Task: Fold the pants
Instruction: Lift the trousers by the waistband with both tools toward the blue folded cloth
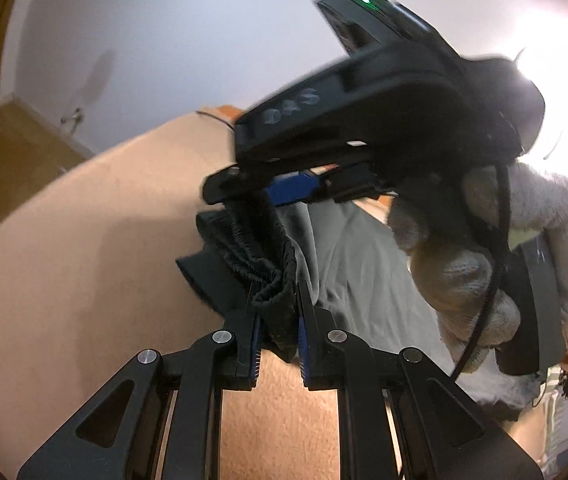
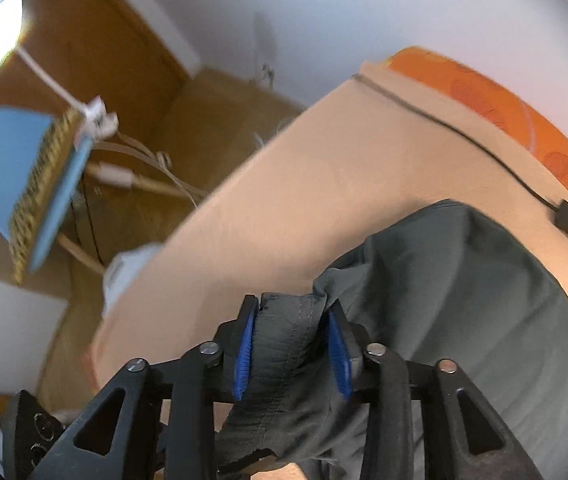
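Left wrist view: my left hand-held gripper [image 1: 278, 330] and right hand-held gripper [image 2: 292, 350] are both clamped on the pants [image 2: 464, 300]; I judge the fold is underway, next lay it flat.

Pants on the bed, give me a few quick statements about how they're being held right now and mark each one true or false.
1. The left gripper is closed on the gathered elastic waistband of the pants. True.
2. The right gripper hangs open with nothing between its pads. False: it is clamped on a stitched edge of the grey fabric.
3. The pants lie over a peach-coloured bed cover. True.
4. The pants are bright orange. False: they are dark grey; the orange is bedding at the far edge.
5. The hand holding the right gripper is bare. False: it wears a white knit glove.
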The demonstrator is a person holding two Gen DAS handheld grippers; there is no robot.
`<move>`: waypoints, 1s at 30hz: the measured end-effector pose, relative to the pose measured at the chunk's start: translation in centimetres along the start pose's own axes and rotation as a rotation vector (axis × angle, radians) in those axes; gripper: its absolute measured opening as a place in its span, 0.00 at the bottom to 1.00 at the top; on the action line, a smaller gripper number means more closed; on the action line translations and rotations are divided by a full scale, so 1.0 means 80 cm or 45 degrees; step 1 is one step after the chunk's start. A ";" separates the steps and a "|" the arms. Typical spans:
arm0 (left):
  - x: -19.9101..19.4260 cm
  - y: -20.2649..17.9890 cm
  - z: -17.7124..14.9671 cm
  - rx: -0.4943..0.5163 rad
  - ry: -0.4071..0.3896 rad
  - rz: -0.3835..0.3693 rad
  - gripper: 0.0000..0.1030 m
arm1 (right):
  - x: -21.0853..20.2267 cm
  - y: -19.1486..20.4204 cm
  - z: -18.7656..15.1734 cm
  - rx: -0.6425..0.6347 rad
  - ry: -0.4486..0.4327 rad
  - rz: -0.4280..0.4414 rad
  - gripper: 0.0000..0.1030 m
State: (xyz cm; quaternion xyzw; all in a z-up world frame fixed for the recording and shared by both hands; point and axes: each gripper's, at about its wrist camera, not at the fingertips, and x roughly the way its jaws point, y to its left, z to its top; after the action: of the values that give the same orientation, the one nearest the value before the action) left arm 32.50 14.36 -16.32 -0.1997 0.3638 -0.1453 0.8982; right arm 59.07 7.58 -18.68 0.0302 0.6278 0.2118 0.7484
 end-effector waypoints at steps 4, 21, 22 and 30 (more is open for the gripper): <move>-0.002 0.000 -0.001 0.010 -0.002 -0.007 0.13 | 0.022 0.019 0.006 -0.088 0.089 -0.116 0.42; -0.006 0.000 -0.007 0.033 -0.004 -0.014 0.13 | 0.064 0.050 0.004 -0.268 0.113 -0.387 0.28; -0.007 -0.001 -0.008 0.035 -0.004 -0.015 0.13 | 0.063 0.050 0.001 -0.277 0.097 -0.389 0.27; -0.016 -0.016 -0.014 0.068 -0.018 -0.005 0.13 | 0.003 -0.004 -0.021 0.007 -0.160 -0.147 0.26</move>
State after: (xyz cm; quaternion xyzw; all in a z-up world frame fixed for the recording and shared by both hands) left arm 30.69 13.44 -15.69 -0.1773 0.3529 -0.1553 0.9055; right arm 57.57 7.00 -19.33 0.0092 0.5809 0.1643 0.7972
